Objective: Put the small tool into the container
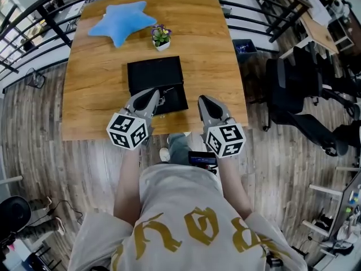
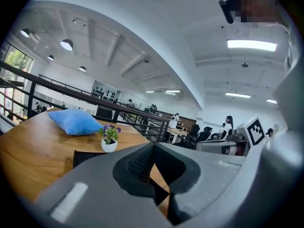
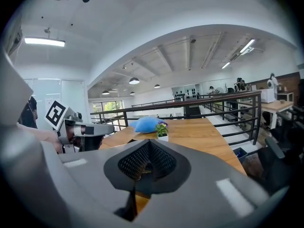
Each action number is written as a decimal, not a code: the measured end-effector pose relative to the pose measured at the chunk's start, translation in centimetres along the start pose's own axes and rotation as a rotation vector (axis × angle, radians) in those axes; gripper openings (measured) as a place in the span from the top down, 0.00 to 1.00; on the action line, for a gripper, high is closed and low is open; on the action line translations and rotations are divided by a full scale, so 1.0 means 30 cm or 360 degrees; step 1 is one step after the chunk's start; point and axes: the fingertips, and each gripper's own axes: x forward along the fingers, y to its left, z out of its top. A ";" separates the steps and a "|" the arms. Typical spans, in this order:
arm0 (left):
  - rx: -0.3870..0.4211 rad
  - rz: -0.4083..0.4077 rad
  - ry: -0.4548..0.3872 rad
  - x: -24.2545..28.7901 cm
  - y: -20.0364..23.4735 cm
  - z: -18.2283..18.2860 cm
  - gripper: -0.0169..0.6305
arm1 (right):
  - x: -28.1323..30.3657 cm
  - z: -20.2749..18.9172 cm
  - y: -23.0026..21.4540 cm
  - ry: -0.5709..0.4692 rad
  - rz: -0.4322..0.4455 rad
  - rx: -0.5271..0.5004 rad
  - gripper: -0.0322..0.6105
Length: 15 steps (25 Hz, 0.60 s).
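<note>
A shallow black container (image 1: 155, 75) lies in the middle of the wooden table (image 1: 96, 95). A small metallic tool (image 1: 164, 100) shows on its near part, right beside the tip of my left gripper (image 1: 153, 93). That gripper hangs over the container's near left corner, its jaws shut (image 2: 153, 145) with nothing visible between them. My right gripper (image 1: 202, 99) hovers over bare wood just right of the container, also shut (image 3: 148, 142) and empty. Both grippers point toward the far side of the table.
A blue star pillow (image 1: 121, 20) and a small potted plant (image 1: 161, 36) sit beyond the container. A black railing (image 1: 34, 10) runs round the table's far sides. A black office chair (image 1: 293, 95) stands to the right on the plank floor.
</note>
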 end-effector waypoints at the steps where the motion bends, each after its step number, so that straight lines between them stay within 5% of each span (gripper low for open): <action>1: 0.0007 0.0008 0.0011 -0.002 -0.002 -0.005 0.97 | -0.006 0.001 -0.001 -0.0003 0.0001 0.0004 0.91; 15: 0.0006 0.0059 0.0074 -0.041 0.051 -0.048 0.97 | 0.000 -0.001 0.035 -0.0031 0.0019 0.0074 0.91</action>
